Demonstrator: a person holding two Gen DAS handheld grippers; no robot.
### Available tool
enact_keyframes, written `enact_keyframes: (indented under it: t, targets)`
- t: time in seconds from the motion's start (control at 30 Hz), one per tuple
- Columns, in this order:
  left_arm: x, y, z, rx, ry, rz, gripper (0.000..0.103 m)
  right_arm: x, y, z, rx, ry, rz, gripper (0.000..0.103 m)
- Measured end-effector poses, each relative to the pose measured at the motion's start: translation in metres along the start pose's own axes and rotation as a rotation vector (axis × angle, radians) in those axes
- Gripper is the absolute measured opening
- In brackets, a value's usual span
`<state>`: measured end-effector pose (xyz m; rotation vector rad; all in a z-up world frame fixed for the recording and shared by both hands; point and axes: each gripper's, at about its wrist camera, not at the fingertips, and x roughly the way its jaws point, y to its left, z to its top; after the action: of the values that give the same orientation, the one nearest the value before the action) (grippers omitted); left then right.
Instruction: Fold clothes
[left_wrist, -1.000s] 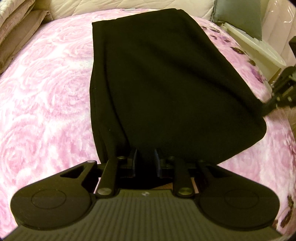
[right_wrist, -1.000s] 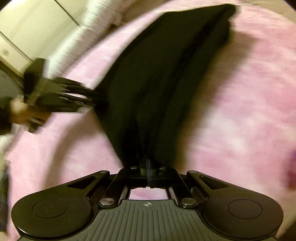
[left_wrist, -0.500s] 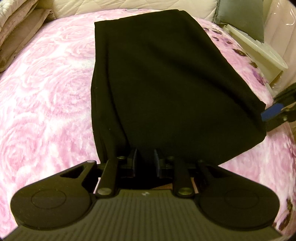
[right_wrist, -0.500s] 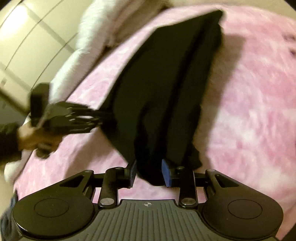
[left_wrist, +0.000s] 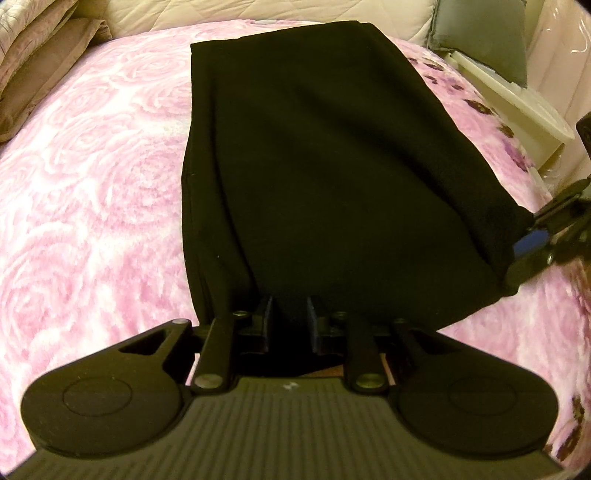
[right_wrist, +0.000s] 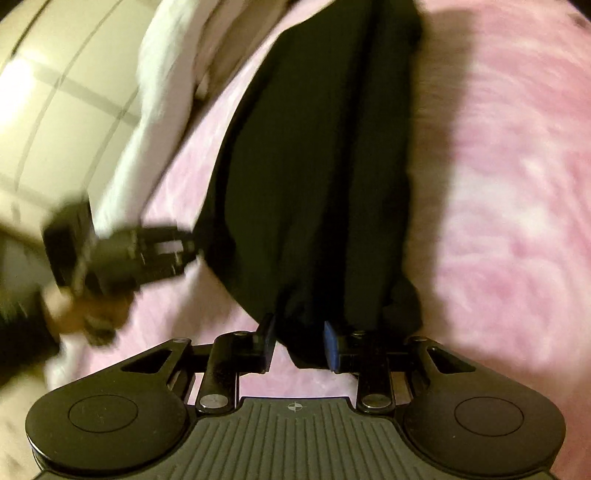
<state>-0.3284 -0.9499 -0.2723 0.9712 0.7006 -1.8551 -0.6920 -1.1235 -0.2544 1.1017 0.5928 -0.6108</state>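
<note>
A black garment (left_wrist: 325, 177) lies lengthwise on the pink rose-patterned bedspread (left_wrist: 92, 192), folded into a long strip. My left gripper (left_wrist: 290, 321) is open, its jaws apart around the garment's near left corner. My right gripper (right_wrist: 297, 339) is open too, with the near right corner of the garment (right_wrist: 314, 184) lying loose between its jaws. The right gripper shows in the left wrist view (left_wrist: 546, 236) at the garment's right corner. The left gripper shows in the right wrist view (right_wrist: 147, 247), blurred, held by a hand.
Beige and brown pillows (left_wrist: 40, 55) lie at the far left, a grey cushion (left_wrist: 484, 33) at the far right. A white plastic lid or tray (left_wrist: 513, 107) sits off the bed's right edge. A white quilt (right_wrist: 162, 92) lies beyond the bedspread.
My right gripper has opened, from pinched shut on the cloth to jaws apart, and has swung round. The garment's near edge has settled on the bed. The left gripper has stayed put.
</note>
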Motion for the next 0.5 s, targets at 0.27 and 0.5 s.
enact_keyframes:
  t: [0.27, 0.5]
  targets:
    - [0.000, -0.001, 0.001, 0.024, 0.005, 0.001, 0.018, -0.016, 0.001, 0.006, -0.304, 0.177, -0.135, 0.000]
    - [0.000, -0.001, -0.001, -0.001, -0.012, 0.005, 0.018, -0.067, -0.011, -0.008, -0.234, 0.075, -0.229, 0.000]
